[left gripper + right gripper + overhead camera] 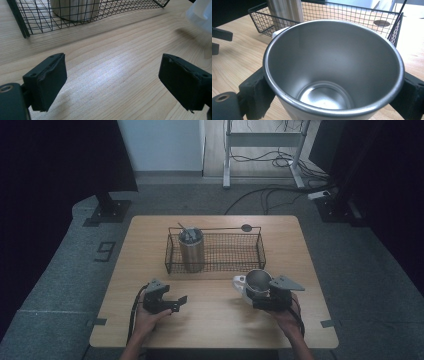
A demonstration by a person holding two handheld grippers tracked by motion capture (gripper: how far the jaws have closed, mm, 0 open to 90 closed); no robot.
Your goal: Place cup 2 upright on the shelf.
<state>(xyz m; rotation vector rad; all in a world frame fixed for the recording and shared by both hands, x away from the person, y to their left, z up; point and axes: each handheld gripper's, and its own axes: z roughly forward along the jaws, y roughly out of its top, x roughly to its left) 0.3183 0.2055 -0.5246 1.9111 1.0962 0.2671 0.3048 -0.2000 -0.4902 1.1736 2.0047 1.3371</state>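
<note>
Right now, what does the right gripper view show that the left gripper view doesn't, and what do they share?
Right gripper view: the right hand-held gripper shut on a steel cup, its bare inside and bottom visible, plus the round hole in the table beyond the basket.

Left gripper view: the left hand-held gripper, jaws wide apart over bare wood, and a blurred white thing at the upper right.

Both: the black wire basket with the tall tumbler standing in it, on the wooden table.

Steel cup (332, 75) is held upright, mouth open and empty, between the right gripper's fingers (255, 92), one pressed against each side below the rim.
</note>
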